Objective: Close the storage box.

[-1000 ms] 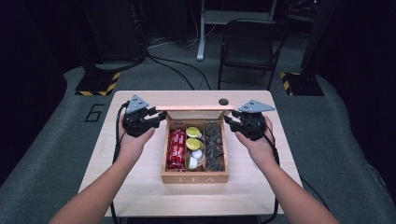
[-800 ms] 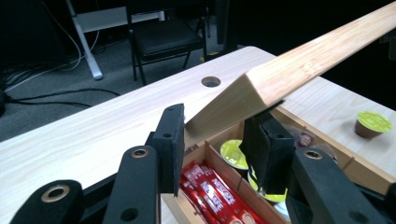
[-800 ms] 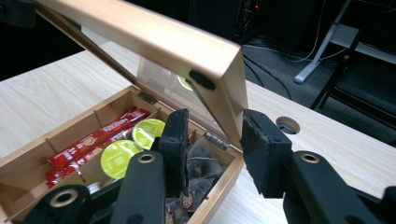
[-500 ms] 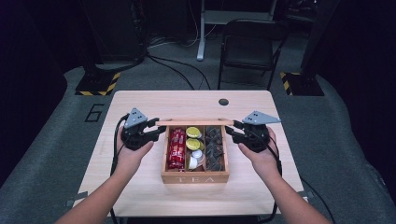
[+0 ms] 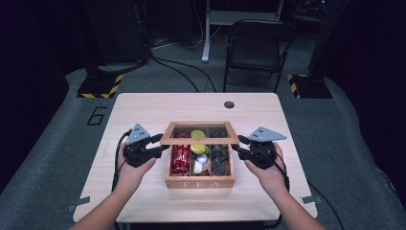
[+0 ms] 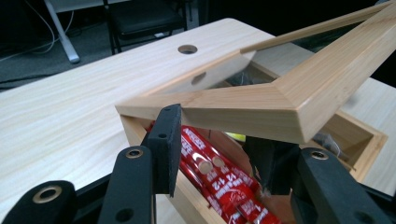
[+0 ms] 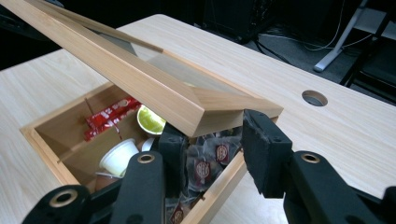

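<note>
Two hand-held grippers share one job: the left hand-held gripper point(image 5: 160, 143) and the right hand-held gripper point(image 5: 238, 143) each take a front corner of the lid point(image 5: 198, 140) of the box point(image 5: 200, 183), which sits mid-table point(image 5: 143, 110). Holding both corners keeps the glazed frame level from side to side, so it probably swings on its far edge without twisting.

The lid is tilted, its far edge down at the box and its front rail raised clear of the front wall. That leaves the red packets point(image 5: 181, 155), the white cup point(image 7: 119, 156) and the dark sachets point(image 5: 220, 155) in their compartments open to view.

In the right gripper view, the jaws stand narrow and pinch the lid's corner between the pads.

In the left gripper view, the jaws have just been opening. The lid's point(image 6: 243, 109) rail lies between them, one pad point(image 6: 168, 140) at its outer edge and the other beneath. Whether they press on it I cannot tell.

Judging by the low angle, the lid is close to seating, and an uneven let-go could drop one corner first.
</note>
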Demonstrator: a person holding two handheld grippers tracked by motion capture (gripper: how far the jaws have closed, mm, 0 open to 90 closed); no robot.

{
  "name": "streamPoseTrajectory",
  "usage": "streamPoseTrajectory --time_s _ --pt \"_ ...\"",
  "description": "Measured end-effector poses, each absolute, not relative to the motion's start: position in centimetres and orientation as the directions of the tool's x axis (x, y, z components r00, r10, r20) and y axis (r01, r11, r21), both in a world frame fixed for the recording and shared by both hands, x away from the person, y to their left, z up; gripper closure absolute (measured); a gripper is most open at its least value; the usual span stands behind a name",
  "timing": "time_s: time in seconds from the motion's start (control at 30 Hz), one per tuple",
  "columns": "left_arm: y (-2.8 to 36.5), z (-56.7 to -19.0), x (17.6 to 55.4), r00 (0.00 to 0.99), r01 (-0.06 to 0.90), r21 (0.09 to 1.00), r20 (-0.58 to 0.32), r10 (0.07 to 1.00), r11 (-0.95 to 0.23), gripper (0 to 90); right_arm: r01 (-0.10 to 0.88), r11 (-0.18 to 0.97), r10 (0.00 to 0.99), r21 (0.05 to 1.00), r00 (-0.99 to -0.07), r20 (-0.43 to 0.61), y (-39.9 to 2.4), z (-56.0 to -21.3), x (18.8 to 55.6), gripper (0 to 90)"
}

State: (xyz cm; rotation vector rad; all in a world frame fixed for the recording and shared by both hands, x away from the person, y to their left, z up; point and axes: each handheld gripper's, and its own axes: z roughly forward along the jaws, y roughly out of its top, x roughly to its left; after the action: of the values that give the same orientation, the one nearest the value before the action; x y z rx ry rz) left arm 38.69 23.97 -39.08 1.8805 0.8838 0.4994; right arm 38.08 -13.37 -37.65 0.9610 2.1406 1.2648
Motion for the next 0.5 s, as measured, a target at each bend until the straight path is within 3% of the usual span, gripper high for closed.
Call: streamPoseTrajectory --time_s 0.5 --pt "24.1 -40.4 37.4 0.66 0.368 0.884 -0.031 0.751 -0.287 57.3 0.336 0.345 0.76 0.876 -0.647 -0.052 -13.4 -39.3 37.0 61.3"
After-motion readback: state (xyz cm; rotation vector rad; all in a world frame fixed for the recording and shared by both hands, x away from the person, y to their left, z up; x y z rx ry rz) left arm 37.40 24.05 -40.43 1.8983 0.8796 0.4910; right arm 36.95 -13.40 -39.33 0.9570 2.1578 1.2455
